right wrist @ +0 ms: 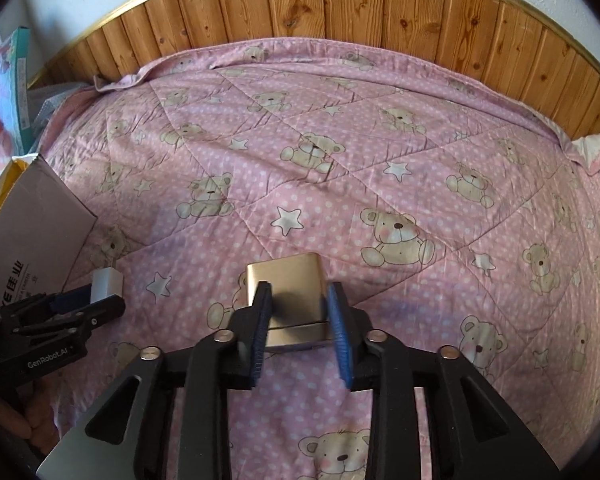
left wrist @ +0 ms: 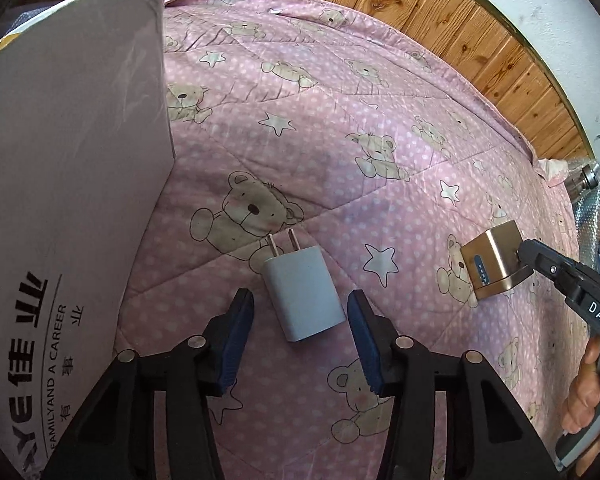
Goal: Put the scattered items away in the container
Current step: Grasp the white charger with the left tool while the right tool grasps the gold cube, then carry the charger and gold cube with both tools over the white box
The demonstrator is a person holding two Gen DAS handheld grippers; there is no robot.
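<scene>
Your left gripper [left wrist: 300,312] sits closest to the lens, its blue-padded fingers [left wrist: 236,336] spread wide with a white USB charger [left wrist: 302,294] lying flat between them, untouched on either side, prongs pointing away from you. To the left of that tool stands the grey cardboard box [left wrist: 68,184], its printed wall just beside the left finger. Off to the right, your right gripper [right wrist: 300,312] is clamped on a gold power bank [right wrist: 290,292], pads pressing both of its sides, and your hand [left wrist: 594,396] grips the handle behind it. Everything rests on the pink teddy-bear quilt [right wrist: 340,152], with wooden panelling [right wrist: 340,4] beyond its far edge.
</scene>
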